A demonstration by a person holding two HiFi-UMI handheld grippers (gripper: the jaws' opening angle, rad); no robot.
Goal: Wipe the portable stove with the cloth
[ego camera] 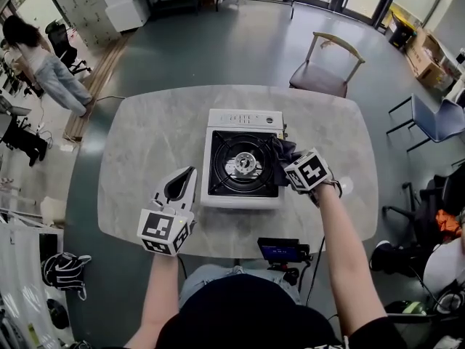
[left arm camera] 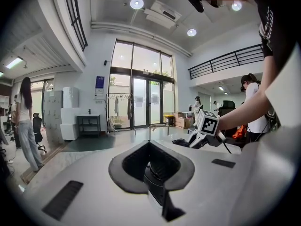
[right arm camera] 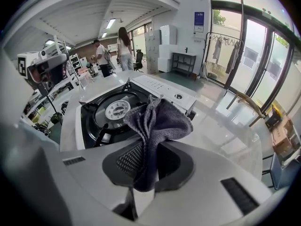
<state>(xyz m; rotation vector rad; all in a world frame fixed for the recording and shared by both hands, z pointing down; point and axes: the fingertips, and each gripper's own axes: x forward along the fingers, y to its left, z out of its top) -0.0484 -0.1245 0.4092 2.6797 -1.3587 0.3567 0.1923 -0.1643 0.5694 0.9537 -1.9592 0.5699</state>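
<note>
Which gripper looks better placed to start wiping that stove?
The right gripper. Its jaws are shut on the dark cloth, which hangs at the right edge of the stove. The left gripper has its jaws together on nothing and sits off to the left of the stove.

White-shelled left gripper (ego camera: 190, 174) and right gripper (ego camera: 289, 167), left and right of the portable stove (ego camera: 243, 197), each bearing a marker cube (ego camera: 166, 230) of black-and-white squares. Black short sleeve (ego camera: 374, 334) and pale blue trousers (ego camera: 207, 275), on the near side of the stove.
</note>
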